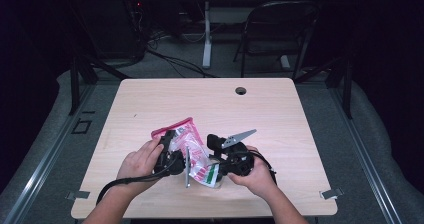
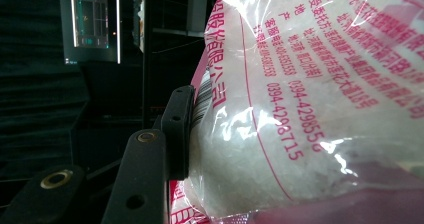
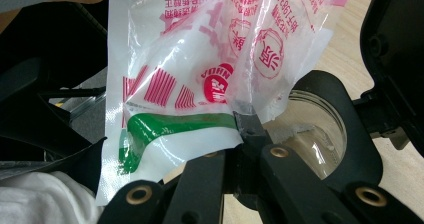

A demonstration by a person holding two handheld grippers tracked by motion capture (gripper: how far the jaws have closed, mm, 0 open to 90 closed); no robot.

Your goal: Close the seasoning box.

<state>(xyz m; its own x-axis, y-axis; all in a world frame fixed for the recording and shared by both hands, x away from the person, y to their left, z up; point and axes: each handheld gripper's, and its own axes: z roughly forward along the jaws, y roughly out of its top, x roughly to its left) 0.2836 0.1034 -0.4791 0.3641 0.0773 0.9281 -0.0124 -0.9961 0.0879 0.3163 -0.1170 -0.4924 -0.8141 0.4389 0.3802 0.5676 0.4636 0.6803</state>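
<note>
A clear plastic bag [image 1: 189, 143] with pink print and white granules is held tilted above the near middle of the table. My left gripper [image 1: 168, 153] is shut on its upper part. In the left gripper view one black finger [image 2: 176, 131] presses into the bag [image 2: 300, 109], which hides the other finger. My right gripper [image 3: 246, 125] is shut on the edge of the bag's lower, green-striped end [image 3: 170, 129]. Just beyond that end stands the open mouth of a clear glass jar [image 3: 320, 134]. In the high view the right gripper [image 1: 220, 156] is right of the bag.
The wooden table [image 1: 280, 119] has a round cable hole [image 1: 241, 90] near its far edge. A folding chair [image 1: 280, 29] and a desk leg [image 1: 206, 34] stand on the floor beyond it. Both of the person's hands are near the table's front edge.
</note>
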